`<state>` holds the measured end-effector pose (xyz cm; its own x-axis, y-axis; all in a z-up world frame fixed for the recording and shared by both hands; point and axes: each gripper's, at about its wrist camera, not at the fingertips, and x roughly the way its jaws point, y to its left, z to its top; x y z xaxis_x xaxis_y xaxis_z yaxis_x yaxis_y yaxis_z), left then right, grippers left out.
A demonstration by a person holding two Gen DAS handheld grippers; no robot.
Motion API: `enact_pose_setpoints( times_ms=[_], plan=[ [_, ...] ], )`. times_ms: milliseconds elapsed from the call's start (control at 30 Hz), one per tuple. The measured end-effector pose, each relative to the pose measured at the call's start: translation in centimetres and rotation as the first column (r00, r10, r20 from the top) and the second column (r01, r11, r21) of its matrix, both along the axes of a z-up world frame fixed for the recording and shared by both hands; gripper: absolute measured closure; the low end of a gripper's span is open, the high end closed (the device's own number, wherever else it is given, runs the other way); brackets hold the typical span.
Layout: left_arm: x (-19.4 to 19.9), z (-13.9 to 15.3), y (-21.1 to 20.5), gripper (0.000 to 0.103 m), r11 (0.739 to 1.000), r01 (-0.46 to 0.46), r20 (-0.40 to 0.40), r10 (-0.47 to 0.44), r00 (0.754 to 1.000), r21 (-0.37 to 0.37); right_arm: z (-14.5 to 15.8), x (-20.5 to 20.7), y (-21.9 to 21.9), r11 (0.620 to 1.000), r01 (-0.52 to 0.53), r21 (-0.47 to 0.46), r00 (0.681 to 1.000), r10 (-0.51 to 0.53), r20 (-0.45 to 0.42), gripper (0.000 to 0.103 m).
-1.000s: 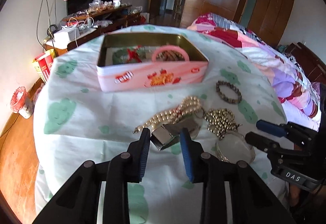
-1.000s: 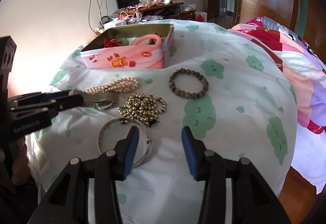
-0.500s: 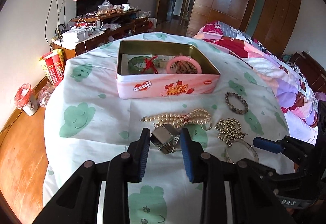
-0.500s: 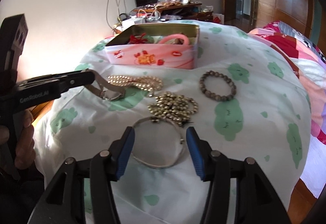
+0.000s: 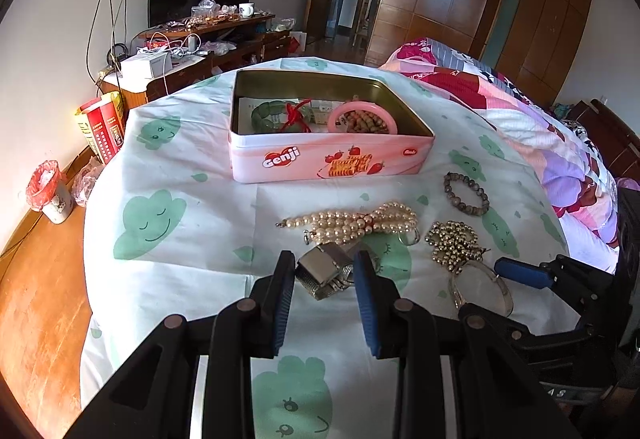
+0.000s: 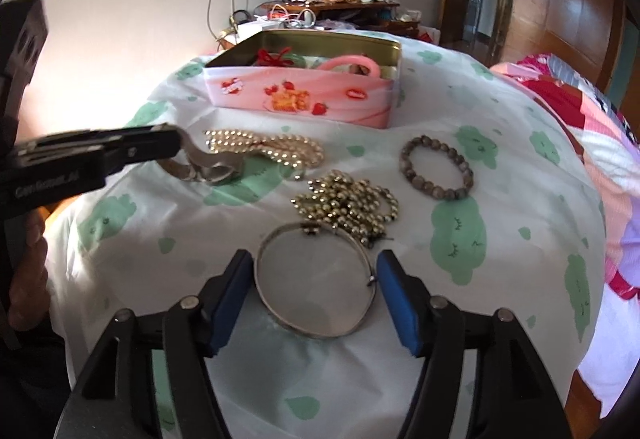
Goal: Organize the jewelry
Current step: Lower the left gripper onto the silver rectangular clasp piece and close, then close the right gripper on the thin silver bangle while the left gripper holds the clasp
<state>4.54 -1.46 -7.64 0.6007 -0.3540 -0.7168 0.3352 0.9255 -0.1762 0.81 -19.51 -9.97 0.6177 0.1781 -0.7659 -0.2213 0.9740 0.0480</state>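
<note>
**Jewelry sort – maybe a third done**

Already inside the pink tin (image 5: pixel 332 159): a green bracelet (image 5: pixel 276 116) and a pink bangle (image 5: pixel 362 121). In front of the tin, on the cloth – pearl strand (image 5: pixel 356 225), brown bead bracelet (image 6: pixel 437 167), gold bead pile (image 6: pixel 346 201).

Left gripper (image 5: pixel 325 275) pinches the metal watch (image 5: pixel 326 273). Right gripper (image 6: pixel 316 285) is spread around the silver bangle (image 6: pixel 316 281), not gripping. Five pieces left, I'd say.

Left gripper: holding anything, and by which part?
The left gripper pinches the metal watch by its band near the clasp; the right gripper holds nothing.
</note>
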Motion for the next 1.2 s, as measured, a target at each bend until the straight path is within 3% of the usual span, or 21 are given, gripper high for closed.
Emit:
enact_pose_setpoints(
  times_ms=[1200],
  plan=[
    [-0.5, 3.5, 0.1, 0.077, 0.999, 0.022, 0.069, -0.019, 0.997, -0.037, 2.9, 0.1, -1.3, 0.998, 0.012, 0.058, 0.997, -0.017, 0.075, 0.036]
  ],
)
